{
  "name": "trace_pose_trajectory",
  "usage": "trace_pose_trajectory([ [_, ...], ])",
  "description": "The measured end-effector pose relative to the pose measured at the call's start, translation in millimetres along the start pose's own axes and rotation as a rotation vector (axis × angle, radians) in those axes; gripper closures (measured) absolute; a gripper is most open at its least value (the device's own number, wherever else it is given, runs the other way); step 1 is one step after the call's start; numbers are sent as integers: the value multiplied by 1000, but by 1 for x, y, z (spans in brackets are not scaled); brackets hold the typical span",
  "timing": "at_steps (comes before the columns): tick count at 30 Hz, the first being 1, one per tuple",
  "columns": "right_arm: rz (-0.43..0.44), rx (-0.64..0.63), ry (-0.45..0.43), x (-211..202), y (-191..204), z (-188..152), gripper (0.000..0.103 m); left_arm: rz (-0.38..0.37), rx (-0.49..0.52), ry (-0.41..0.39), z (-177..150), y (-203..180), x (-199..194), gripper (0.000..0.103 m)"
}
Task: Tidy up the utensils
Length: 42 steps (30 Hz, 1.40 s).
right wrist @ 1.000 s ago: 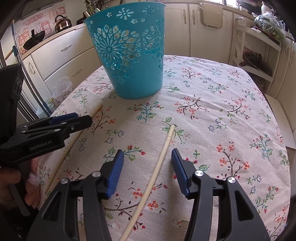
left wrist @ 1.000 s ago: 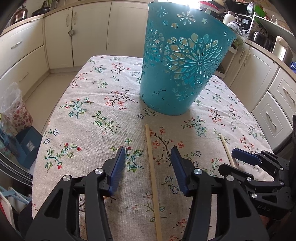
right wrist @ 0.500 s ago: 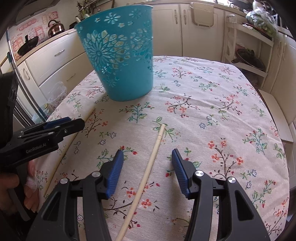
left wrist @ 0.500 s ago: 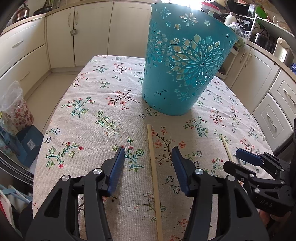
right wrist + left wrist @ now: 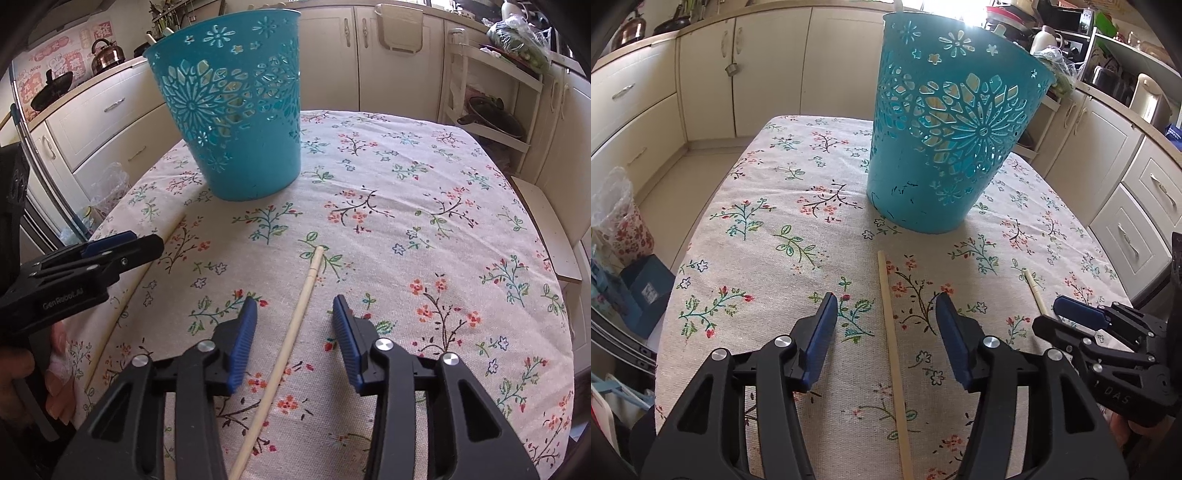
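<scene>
Turquoise basket point(image 5: 953, 147): plastic, cut-out flower pattern, upright on the floral tablecloth point(image 5: 768, 229), well beyond both tools.
Left wrist view, left gripper point(image 5: 886, 328): jaws wide, holding nothing, low over the cloth.
Left wrist view, flat wooden chopstick point(image 5: 892, 343): lies on the cloth between the blue pads point(image 5: 822, 332), touching neither; far tip points toward the basket.
Left wrist view, right gripper point(image 5: 1082, 314): seen side-on at the right edge, at the near end of the round chopstick point(image 5: 1034, 291).
Right wrist view, right gripper point(image 5: 293, 332): jaws wide, empty.
Right wrist view, round chopstick point(image 5: 291, 332): lies slanted between the pads, clear of both.
Right wrist view, left gripper point(image 5: 110, 247): at left, over the flat chopstick point(image 5: 136, 280).
Risk, grip: thin sticks flat on cloth; closing too high would likely miss, or roll the round one aside.
Risk, cloth: closing too low may pinch the fabric and drag it.
Risk, basket: light and tall; a long stick striking its rim could tip it.
</scene>
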State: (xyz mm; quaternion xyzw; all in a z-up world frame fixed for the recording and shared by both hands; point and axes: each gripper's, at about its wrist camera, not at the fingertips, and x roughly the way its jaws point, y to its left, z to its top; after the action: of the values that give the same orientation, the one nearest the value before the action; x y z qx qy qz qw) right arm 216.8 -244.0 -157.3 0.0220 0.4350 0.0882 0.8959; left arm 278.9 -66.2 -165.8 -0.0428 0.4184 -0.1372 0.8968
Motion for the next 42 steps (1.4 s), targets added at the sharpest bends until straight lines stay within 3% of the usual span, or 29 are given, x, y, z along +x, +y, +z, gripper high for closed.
trace_pose_trajectory([
  [2, -9, 1, 6, 2, 1, 2, 81, -2, 1, 3, 0, 0, 1, 50],
  [5, -13, -45, 20, 4, 6, 4, 94, 2, -6, 19, 1, 0, 3, 50],
  [9, 29, -61, 35, 4, 4, 3, 94, 43, 22, 47, 4, -5, 7, 50],
  [13, 58, -56, 38, 6, -2, 6, 95, 153, 142, 84, 5, -23, 16, 50],
  [16, 71, -38, 19, 8, -5, 7, 95, 166, 135, 87, 10, -23, 20, 52],
  [27, 86, -33, 17, 8, -5, 8, 95, 141, 101, 102, 24, -7, 26, 97],
  [34, 98, -17, 16, 8, -7, 7, 95, 132, 93, 113, 22, -10, 26, 98],
  [42, 107, -7, 15, 8, -9, 7, 95, 176, 112, 107, 19, -18, 24, 97],
])
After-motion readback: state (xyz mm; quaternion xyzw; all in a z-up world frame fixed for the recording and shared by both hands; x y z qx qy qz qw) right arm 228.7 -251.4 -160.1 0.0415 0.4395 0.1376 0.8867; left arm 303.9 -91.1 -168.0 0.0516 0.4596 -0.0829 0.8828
